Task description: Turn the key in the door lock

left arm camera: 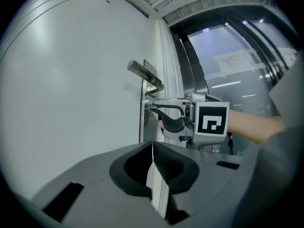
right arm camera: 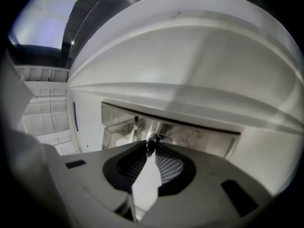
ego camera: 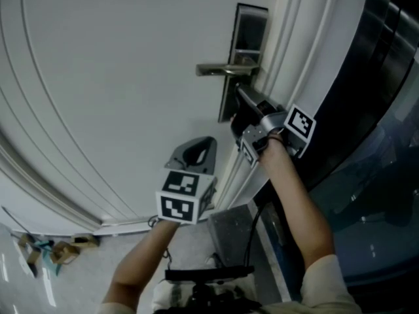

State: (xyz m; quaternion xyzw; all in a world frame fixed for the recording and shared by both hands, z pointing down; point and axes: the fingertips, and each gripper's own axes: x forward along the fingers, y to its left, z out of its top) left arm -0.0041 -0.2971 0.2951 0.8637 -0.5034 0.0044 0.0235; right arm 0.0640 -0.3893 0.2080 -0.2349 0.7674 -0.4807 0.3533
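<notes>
right gripper view: right claw (right arm camera: 150,153) pinches key (right arm camera: 149,147) in lock (right arm camera: 160,136).

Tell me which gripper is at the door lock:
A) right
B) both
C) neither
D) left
A: the right gripper has its jaws on the key at the lock plate; the left gripper hangs back from the door, empty.
</notes>
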